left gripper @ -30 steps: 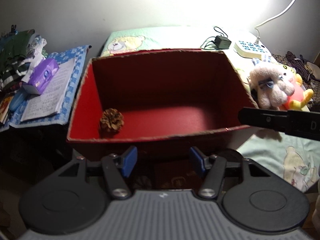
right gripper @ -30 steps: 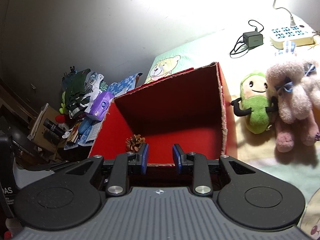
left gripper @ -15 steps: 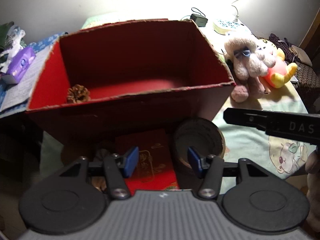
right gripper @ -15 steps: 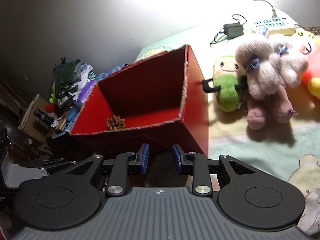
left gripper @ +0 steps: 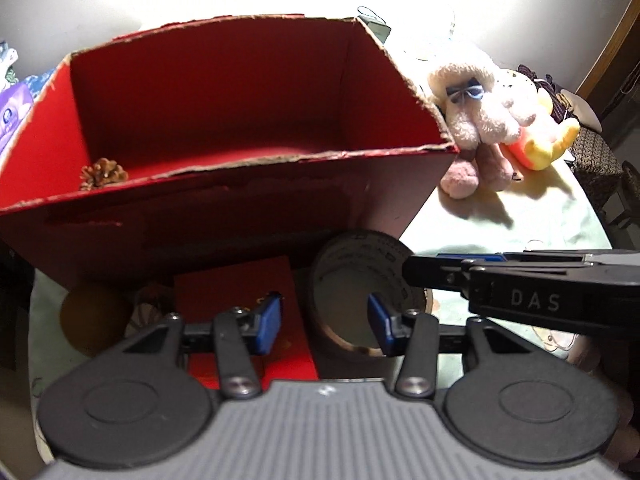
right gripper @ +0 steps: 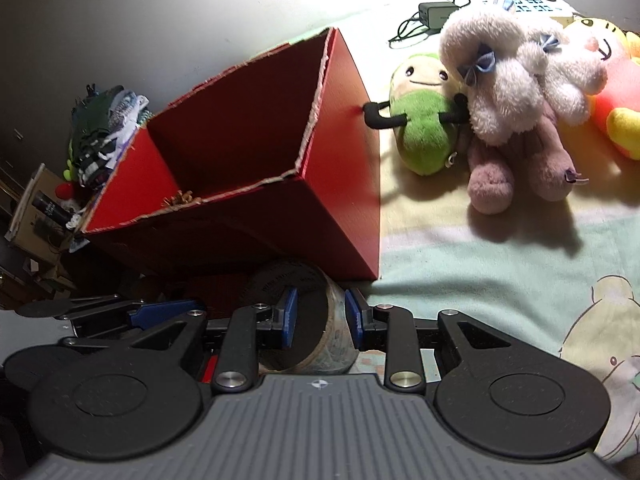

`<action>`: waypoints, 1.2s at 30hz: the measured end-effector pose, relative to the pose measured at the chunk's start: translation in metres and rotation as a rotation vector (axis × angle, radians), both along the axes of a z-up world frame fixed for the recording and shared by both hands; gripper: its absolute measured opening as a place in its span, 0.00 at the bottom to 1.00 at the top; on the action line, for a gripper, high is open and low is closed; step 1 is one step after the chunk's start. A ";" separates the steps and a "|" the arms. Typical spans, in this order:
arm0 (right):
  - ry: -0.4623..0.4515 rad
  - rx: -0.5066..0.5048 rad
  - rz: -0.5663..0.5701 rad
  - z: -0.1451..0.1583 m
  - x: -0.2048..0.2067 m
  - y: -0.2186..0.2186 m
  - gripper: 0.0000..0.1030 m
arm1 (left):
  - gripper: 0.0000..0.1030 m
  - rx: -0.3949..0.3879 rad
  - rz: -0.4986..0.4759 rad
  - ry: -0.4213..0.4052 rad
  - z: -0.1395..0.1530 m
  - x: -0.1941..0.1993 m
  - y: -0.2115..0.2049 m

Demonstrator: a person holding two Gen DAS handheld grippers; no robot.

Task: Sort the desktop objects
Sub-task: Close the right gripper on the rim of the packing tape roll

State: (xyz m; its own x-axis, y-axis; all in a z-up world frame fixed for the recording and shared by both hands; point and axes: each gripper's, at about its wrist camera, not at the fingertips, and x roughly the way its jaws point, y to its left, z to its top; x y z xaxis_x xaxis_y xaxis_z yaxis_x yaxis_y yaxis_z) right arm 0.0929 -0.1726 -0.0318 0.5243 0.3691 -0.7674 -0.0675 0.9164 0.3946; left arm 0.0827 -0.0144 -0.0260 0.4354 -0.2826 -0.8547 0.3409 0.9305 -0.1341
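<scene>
Box: one red box (left gripper: 224,216) stood on the bedspread (right gripper: 500,264), one pine cone (left gripper: 103,173) in its near left corner.
Tape: one roll of tape (left gripper: 360,280) lay before the box's near wall, beside one red envelope (left gripper: 240,296).
Toys: four plush toys (right gripper: 508,92) sat right of the box.
Left gripper (left gripper: 324,324): wide open, holding nothing, over envelope and tape.
Right gripper (right gripper: 320,316): partly open, jaws astride the roll's wall, not clamped.
</scene>
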 end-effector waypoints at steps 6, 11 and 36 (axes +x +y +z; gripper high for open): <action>0.037 -0.025 0.000 -0.012 0.006 0.004 0.29 | 0.43 0.026 -0.016 0.007 -0.009 0.004 -0.001; 0.058 -0.035 0.003 -0.017 0.010 0.005 0.15 | 0.41 0.016 -0.041 0.006 -0.009 0.005 -0.002; 0.099 -0.032 -0.094 -0.018 -0.011 -0.035 0.16 | 0.29 0.047 -0.175 0.060 -0.024 0.000 -0.045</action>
State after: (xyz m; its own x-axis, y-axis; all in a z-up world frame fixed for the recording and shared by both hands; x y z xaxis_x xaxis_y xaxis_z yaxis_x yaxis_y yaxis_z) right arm 0.0822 -0.2076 -0.0499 0.4765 0.2961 -0.8278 0.0571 0.9292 0.3652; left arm 0.0828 -0.0597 -0.0497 0.3314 -0.3084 -0.8917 0.4909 0.8634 -0.1162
